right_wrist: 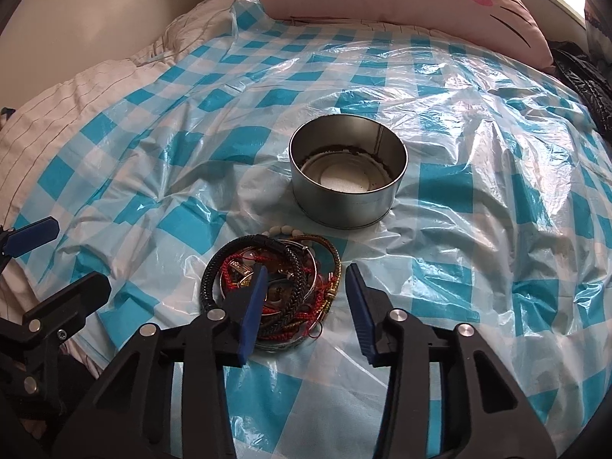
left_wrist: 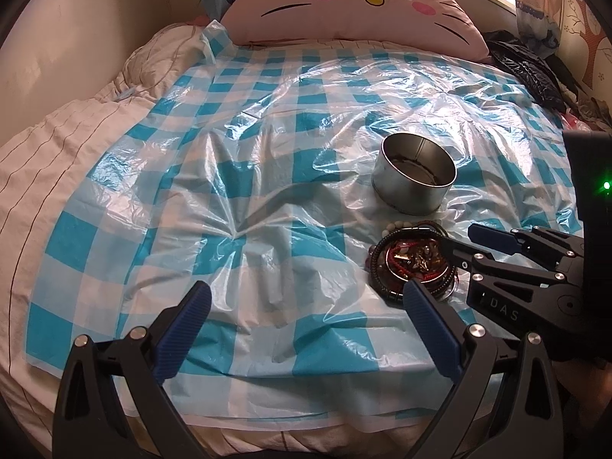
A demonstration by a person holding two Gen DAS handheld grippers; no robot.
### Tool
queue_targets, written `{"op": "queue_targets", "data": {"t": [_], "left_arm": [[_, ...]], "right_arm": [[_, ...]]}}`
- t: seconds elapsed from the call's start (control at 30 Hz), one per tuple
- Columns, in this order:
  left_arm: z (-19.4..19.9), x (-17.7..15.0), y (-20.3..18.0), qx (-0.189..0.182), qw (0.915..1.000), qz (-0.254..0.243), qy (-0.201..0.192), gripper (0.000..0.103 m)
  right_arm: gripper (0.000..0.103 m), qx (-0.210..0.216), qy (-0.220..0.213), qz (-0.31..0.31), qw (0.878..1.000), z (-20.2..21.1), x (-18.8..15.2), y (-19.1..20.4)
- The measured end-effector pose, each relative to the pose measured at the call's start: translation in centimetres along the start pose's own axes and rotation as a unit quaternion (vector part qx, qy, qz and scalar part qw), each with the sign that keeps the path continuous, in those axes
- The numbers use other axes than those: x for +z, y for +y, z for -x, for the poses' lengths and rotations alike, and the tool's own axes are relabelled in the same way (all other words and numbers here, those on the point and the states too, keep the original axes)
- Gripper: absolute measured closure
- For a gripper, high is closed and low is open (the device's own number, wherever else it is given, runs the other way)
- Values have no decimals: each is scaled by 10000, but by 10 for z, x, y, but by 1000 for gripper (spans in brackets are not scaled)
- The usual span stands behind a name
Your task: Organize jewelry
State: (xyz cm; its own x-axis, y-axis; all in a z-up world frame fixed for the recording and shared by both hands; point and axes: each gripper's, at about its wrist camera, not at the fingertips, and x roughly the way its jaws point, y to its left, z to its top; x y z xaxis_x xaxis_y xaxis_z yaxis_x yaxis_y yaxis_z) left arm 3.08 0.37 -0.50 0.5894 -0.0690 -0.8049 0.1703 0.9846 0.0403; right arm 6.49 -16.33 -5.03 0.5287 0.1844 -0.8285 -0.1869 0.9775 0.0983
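Observation:
A pile of bracelets and cords (right_wrist: 283, 287), black braided, red, gold and beaded, lies in a shallow dish on the checked plastic sheet; it also shows in the left wrist view (left_wrist: 413, 264). An open round metal tin (right_wrist: 347, 170) stands just behind it, seen too in the left wrist view (left_wrist: 417, 174). My right gripper (right_wrist: 306, 306) is open, its fingers straddling the pile's right part, low over it. My left gripper (left_wrist: 306, 325) is open and empty, left of the pile.
The blue-and-white checked plastic sheet (left_wrist: 248, 191) covers a bed. A pink cat-face pillow (left_wrist: 355, 4) lies at the head. A black jacket (left_wrist: 528, 69) sits at the far right. Striped bedding (left_wrist: 49, 160) is at the left.

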Motion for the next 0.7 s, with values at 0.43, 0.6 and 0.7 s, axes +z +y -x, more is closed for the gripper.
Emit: {"op": "queue_targets", "data": {"t": [0.43,0.6,0.7], "left_arm": [[-3,2,-1,-97,9999,-26,94,7],[-14,7,-11,-316,9986,-317,285,7],[-29,15,-21,-627,9957,-514,444,7]], "right_arm": [[95,527,-241,-565,9967,8,2,-21],[95,578,-893,-1293,9859,41,2,-56],[95,629,-1217,-1677,9763,56,0,-77]]}}
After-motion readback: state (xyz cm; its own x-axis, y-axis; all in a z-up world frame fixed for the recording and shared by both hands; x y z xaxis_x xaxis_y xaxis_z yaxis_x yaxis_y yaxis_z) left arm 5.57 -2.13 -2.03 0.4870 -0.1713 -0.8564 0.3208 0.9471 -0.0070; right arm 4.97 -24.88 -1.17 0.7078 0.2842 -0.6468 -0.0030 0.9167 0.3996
